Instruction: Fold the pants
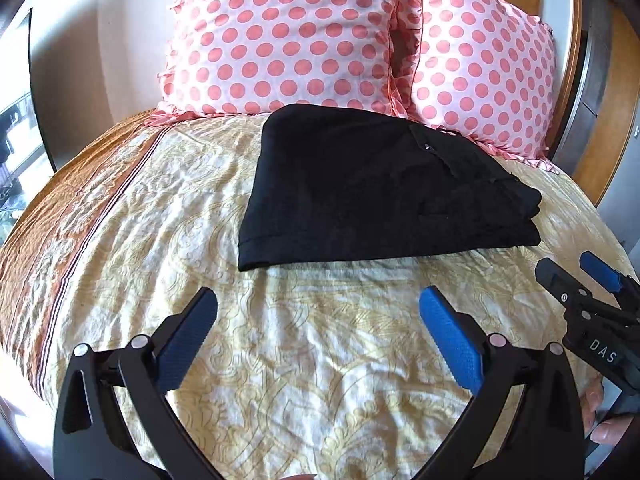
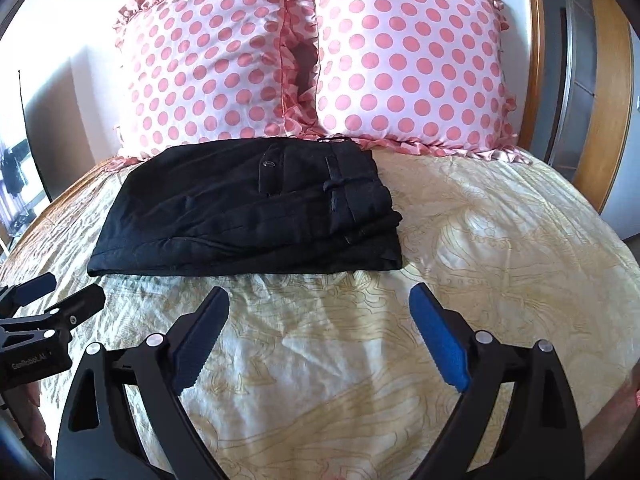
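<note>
The left gripper [image 1: 318, 334] is wide open and holds nothing. It hangs over the bedspread [image 1: 168, 208], on the near side of the pants [image 1: 372, 188]. The pants are black and lie in a flat, folded stack on the bed, up by the two dotted pillows [image 1: 280, 36]. The far edge of the stack touches the pillows or sits just beside them. The stack runs long from left to right. Its left end looks thin and smooth, with a hem. Its right end is thick, with the waistband and belt loops on top. The right gripper [image 2: 320, 330] is wide open too, with nothing in it. It also sits on the near side of the pants, apart from them, and the stack lies ahead of it and a little to its left. The left gripper is nearer the thin end, and the right gripper is nearer the thick end. The fold looks nearly done or done. If one more fold is wanted, each gripper would have to reach forward to its own end of the stack.
</note>
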### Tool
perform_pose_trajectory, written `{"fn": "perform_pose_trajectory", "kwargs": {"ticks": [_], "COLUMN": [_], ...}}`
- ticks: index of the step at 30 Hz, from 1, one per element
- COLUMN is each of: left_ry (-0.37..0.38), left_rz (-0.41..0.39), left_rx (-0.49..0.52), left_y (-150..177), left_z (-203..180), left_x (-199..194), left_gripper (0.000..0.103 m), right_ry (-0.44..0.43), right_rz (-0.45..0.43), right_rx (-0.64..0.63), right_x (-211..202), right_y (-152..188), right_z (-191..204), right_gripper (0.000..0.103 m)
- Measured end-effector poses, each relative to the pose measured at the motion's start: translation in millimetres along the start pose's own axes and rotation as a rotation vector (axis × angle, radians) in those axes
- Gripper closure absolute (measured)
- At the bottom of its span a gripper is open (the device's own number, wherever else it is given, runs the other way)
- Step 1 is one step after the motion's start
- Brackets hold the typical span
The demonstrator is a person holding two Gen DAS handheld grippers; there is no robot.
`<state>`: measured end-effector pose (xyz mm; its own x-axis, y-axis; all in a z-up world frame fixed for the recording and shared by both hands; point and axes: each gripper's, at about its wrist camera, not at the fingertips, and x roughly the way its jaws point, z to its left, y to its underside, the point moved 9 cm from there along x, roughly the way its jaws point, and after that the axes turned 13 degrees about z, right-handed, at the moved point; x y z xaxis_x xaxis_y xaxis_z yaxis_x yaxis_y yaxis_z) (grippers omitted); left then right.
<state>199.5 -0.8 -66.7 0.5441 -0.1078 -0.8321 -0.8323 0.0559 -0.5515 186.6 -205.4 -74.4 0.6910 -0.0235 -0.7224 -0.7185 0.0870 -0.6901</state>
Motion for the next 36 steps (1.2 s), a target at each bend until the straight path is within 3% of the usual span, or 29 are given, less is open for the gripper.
{"fn": "perform_pose_trajectory", "kwargs": {"ticks": [6,15,26,36], "left_ry": [-0.076,-0.128,-0.059,-0.065], "left_rz": [0.014,-0.017,0.025,0.04], "left_rx": [0.045,0.079,0.07,0.092], "left_y": [17,30,39,43], "left_z": [-1,1,-4,-11], "left_x": [-8,-20,-11,-4], "left_gripper": [0.002,0.002,0.002,0.002], "right_ry": [0.009,0.041,0.051,0.054], "right_rz": [-0.012,-0.024,-0.018,0.004], "right_rx": [-0.032,-0.052,-0.058,-0.065], "right_x": [-8,-13,-12,-7], "right_y": [8,20,25,26], "right_z": [9,18,22,21], "right_gripper": [0.007,0.006,0.006,0.005]}}
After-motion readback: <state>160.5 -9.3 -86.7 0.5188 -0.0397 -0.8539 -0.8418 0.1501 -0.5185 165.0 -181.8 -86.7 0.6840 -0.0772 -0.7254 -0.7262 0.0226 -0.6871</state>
